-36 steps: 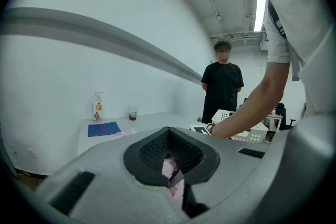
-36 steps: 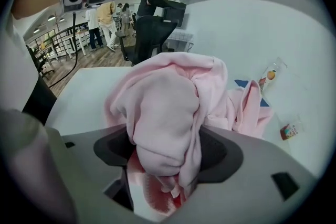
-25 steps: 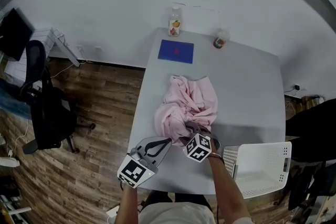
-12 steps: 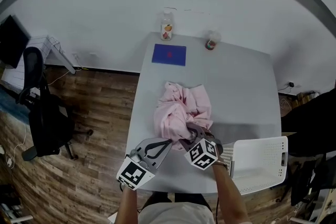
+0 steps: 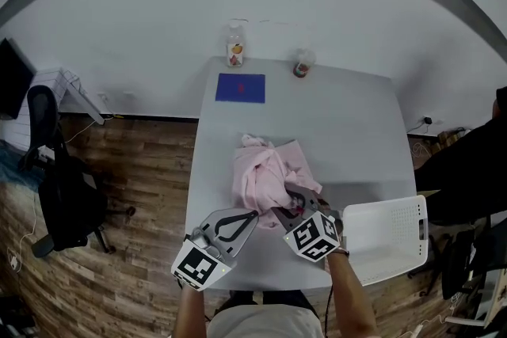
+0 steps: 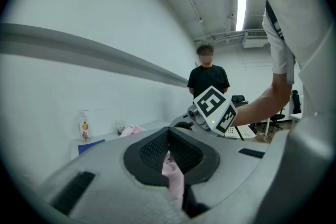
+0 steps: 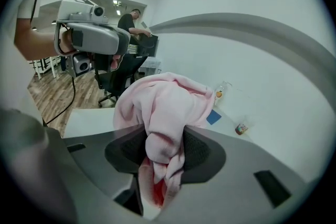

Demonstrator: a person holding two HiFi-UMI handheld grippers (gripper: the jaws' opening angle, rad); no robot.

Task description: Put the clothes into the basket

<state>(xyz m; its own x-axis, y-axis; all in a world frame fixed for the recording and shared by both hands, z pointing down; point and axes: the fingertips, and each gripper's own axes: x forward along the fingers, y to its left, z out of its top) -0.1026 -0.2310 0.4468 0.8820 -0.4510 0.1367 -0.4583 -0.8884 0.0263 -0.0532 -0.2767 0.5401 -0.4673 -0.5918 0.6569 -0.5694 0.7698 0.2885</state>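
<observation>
From the head view, the pink garment (image 5: 268, 174) lies bunched in the middle of the table (image 5: 352, 127), with the white basket (image 5: 394, 232) at the table's near right corner, just beside the right gripper (image 5: 291, 200). Both grippers reach into the near edge of the garment, the left gripper (image 5: 248, 214) at its near left and the right one at its near right. A blue mat (image 5: 241, 88), a bottle (image 5: 234, 46) and a cup (image 5: 301, 64) sit at the far edge, well apart from the garment. In the left gripper view, the jaws are pressed together on a thin fold of pink cloth that hangs down from between the pads. In the right gripper view, the jaws are closing on a thick bunch of the garment that fills the gap between the pads, and the rest of the cloth rises above them.
</observation>
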